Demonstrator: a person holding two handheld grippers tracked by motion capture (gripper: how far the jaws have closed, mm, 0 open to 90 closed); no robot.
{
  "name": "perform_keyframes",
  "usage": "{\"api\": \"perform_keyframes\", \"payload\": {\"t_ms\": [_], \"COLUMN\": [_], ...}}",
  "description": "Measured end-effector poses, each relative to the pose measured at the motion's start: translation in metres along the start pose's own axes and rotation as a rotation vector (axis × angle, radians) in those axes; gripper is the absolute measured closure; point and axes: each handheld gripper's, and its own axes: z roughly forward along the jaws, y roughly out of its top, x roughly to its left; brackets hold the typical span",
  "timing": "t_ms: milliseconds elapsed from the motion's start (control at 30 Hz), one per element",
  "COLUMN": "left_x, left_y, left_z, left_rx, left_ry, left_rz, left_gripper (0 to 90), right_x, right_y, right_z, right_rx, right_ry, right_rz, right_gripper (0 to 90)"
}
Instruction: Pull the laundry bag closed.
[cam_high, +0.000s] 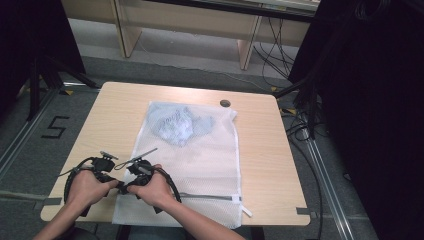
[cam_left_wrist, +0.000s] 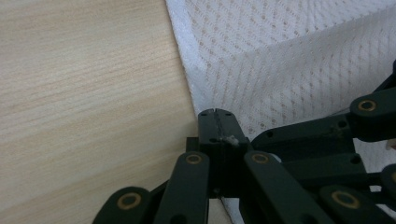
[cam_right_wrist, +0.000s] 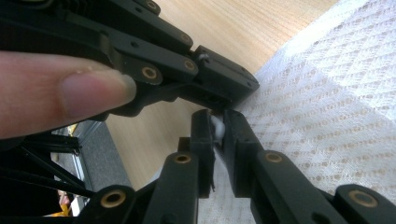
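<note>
The surface (cam_high: 100, 125) is a pale wood top, and a white mesh bag (cam_high: 210, 165) covers its middle, running from 12 o'clock down to the near edge at 6. Blue-grey cloth (cam_high: 177, 126) sits bunched inside the bag's far end. A zip (cam_high: 210, 196) runs across the near end, its white pull tab (cam_high: 246, 210) at about 5 o'clock. Both hands work at the bag's near left corner, around 7 o'clock. The left claw (cam_left_wrist: 216, 122) is pressed fully together on the bag's edge at that corner. Just beside it, the right claw (cam_right_wrist: 215, 128) is nearly closed, pinching a small white bit, apparently the mesh or its hem. The step looks like gripping the corner. To do it well, keep both pinches firm and close together, then draw evenly so the thin mesh doesn't slip out or bunch.
</note>
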Motion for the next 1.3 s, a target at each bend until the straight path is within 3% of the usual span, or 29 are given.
{"api": "perform_keyframes", "payload": {"t_ms": [133, 367, 600, 633, 733, 767, 800, 867, 900, 933, 1300], "left_x": [-0.002, -0.005, -0.008, -0.008, -0.007, -0.006, -0.008, -0.008, -0.008, -0.008, -0.008], "left_y": [-0.001, -0.001, -0.002, -0.002, -0.002, -0.002, -0.002, -0.002, -0.002, -0.002, -0.002], "left_z": [0.001, 0.001, 0.001, 0.001, 0.001, 0.001, 0.001, 0.001, 0.001, 0.001, 0.001], "left_rx": [-0.015, -0.015, -0.015, -0.015, -0.017, -0.017, -0.018, -0.019, -0.017, -0.015, -0.016], "left_ry": [0.005, 0.013, 0.022, 0.019, 0.015, 0.016, 0.017, 0.017, 0.018, 0.02, 0.019], "left_rz": [-0.006, 0.005, 0.008, 0.006, 0.012, 0.025, 0.005, 0.009, 0.009, 0.007, 0.008], "left_gripper": [89.8, 89.9, 90.0, 89.9, 89.9, 89.9, 89.9, 90.0, 90.0, 89.9, 89.9], "right_x": [0.0, -0.006, -0.003, -0.005, -0.005, -0.004, -0.004, -0.004, -0.006, -0.005, -0.002], "right_y": [-0.001, -0.005, -0.005, -0.005, -0.006, -0.006, -0.006, -0.008, -0.008, -0.008, -0.01], "right_z": [-0.002, -0.008, -0.012, -0.012, -0.014, -0.014, -0.015, -0.016, -0.017, -0.018, -0.024], "right_rx": [0.006, 0.013, 0.022, 0.024, 0.036, 0.02, 0.024, 0.034, 0.024, 0.026, 0.006], "right_ry": [0.017, -0.017, -0.045, -0.054, -0.067, -0.048, -0.051, -0.07, -0.071, -0.078, -0.059], "right_rz": [-0.007, 0.022, 0.013, -0.008, 0.003, 0.016, 0.015, 0.001, -0.033, -0.01, -0.014], "right_gripper": [86.7, 86.9, 87.1, 87.1, 87.1, 87.0, 87.0, 87.1, 87.0, 87.0, 87.0]}}
